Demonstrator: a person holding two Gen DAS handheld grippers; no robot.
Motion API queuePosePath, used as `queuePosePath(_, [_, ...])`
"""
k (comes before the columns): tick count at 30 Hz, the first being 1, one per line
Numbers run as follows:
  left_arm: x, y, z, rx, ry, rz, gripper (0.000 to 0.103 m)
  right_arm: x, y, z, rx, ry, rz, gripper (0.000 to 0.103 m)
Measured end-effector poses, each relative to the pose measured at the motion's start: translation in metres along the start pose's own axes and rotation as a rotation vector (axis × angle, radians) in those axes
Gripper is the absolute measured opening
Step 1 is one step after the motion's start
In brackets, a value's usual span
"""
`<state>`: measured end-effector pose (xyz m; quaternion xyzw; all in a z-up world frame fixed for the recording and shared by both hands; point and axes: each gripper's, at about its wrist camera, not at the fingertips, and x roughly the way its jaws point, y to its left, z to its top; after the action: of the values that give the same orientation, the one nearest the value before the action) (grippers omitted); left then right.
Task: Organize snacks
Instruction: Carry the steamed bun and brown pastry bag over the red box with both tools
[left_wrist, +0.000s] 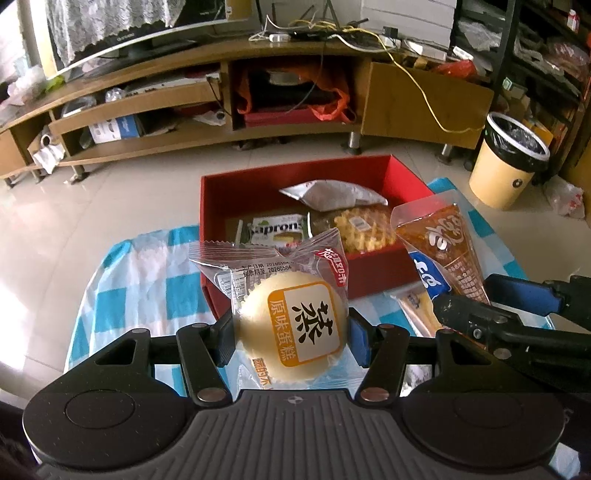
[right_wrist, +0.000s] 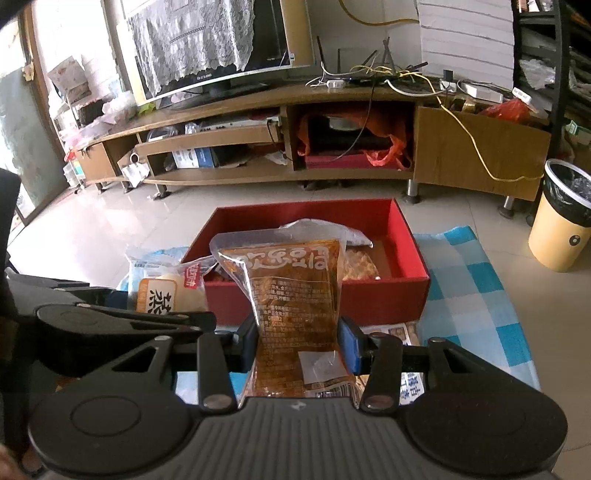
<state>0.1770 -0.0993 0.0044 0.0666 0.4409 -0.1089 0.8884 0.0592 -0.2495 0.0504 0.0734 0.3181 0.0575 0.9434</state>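
My left gripper (left_wrist: 291, 338) is shut on a wrapped steamed cake (left_wrist: 295, 325), pale yellow with an orange label, held above the checked cloth just in front of the red box (left_wrist: 236, 188). My right gripper (right_wrist: 299, 341) is shut on a brown snack packet (right_wrist: 291, 295), held upright before the red box (right_wrist: 388, 295). In the left wrist view the brown packet (left_wrist: 447, 247) and the right gripper (left_wrist: 498, 306) appear at the right. The steamed cake (right_wrist: 170, 291) shows at the left of the right wrist view. Inside the box lie a silver pouch (left_wrist: 332, 194), a waffle pack (left_wrist: 365, 227) and a green-and-white packet (left_wrist: 277, 229).
A blue-and-white checked cloth (left_wrist: 122, 295) covers the floor under the box, with more packets (left_wrist: 413, 306) lying on it. A long wooden TV stand (left_wrist: 258, 110) runs across the back. A yellow bin (left_wrist: 506, 162) stands at the right.
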Motion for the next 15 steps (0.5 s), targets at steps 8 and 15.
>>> queuePosePath(8, [-0.001, 0.004, 0.009, -0.02, -0.024, 0.008, 0.066, 0.003, 0.0, 0.01, 0.019, -0.029, 0.007, 0.042])
queuePosePath(15, [-0.003, 0.002, 0.018, -0.024, -0.052, 0.021, 0.066, 0.005, 0.0, 0.018, 0.025, -0.053, -0.002, 0.042])
